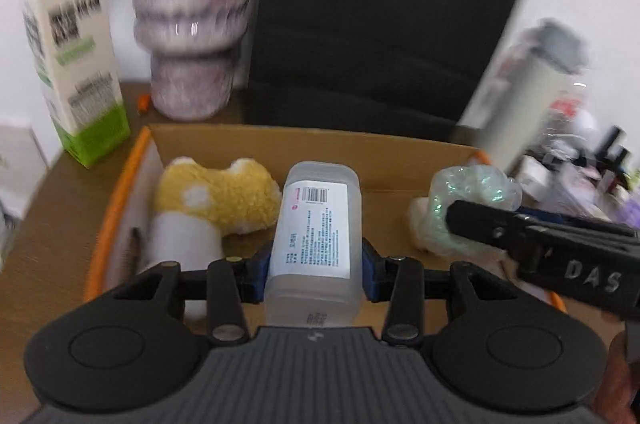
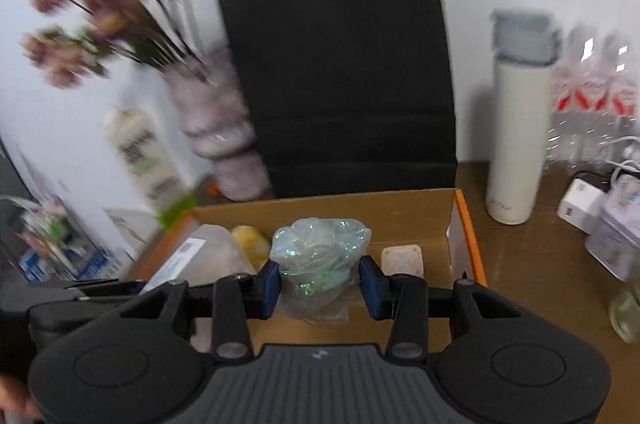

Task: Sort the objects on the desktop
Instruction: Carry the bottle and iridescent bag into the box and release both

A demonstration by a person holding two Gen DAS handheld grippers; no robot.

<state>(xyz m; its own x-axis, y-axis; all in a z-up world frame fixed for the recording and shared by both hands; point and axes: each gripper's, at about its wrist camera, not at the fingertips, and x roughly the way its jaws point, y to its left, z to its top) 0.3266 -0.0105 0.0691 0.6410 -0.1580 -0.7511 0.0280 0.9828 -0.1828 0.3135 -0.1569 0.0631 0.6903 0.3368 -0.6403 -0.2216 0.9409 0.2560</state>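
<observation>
While I count one cardboard box and one yellow plush, left hand-held gripper clamps one clear bottle part-open; right hand-held gripper pinches one crumpled plastic wrap at 3 o'clock.

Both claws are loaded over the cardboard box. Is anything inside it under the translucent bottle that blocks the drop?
Partly. The left claw holds the translucent bottle above the cardboard box; a yellow plush toy lies just left of it. The box floor right of the bottle looks bare.

1 box – 1 carton, 1 vase, 2 claws.
</observation>
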